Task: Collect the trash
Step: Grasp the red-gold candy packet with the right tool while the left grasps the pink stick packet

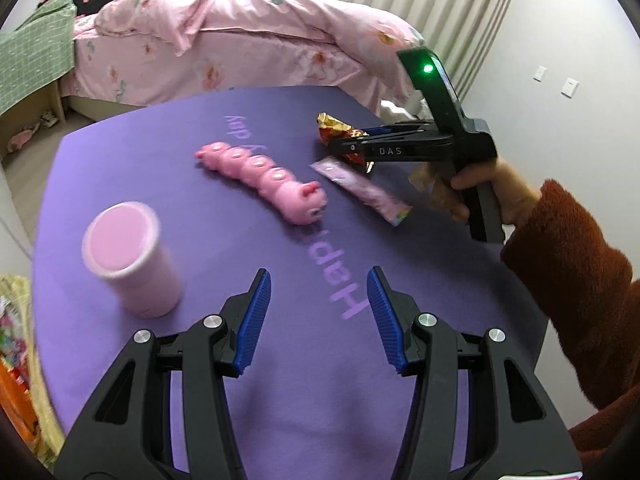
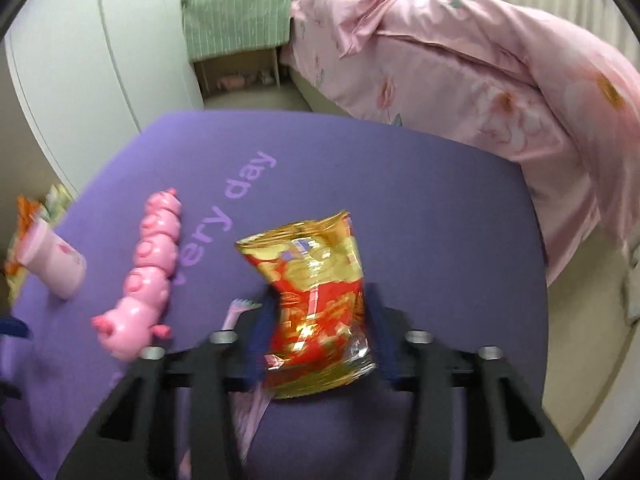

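Observation:
My right gripper (image 2: 318,300) is shut on a crumpled red and gold snack wrapper (image 2: 316,300) and holds it just above the purple table; the wrapper also shows in the left wrist view (image 1: 340,132) at the tip of that gripper (image 1: 340,146). A flat pink sachet wrapper (image 1: 362,192) lies on the table beside it and shows partly under my right fingers (image 2: 236,312). My left gripper (image 1: 320,284) is open and empty over the near part of the table.
A pink toy caterpillar of pigs (image 1: 268,178) lies mid-table. A pink cup (image 1: 128,256) stands at the left. The purple table mat (image 1: 180,152) has rounded edges. A bed with pink bedding (image 1: 240,40) stands close behind. Colourful bags (image 1: 16,320) sit past the table's left edge.

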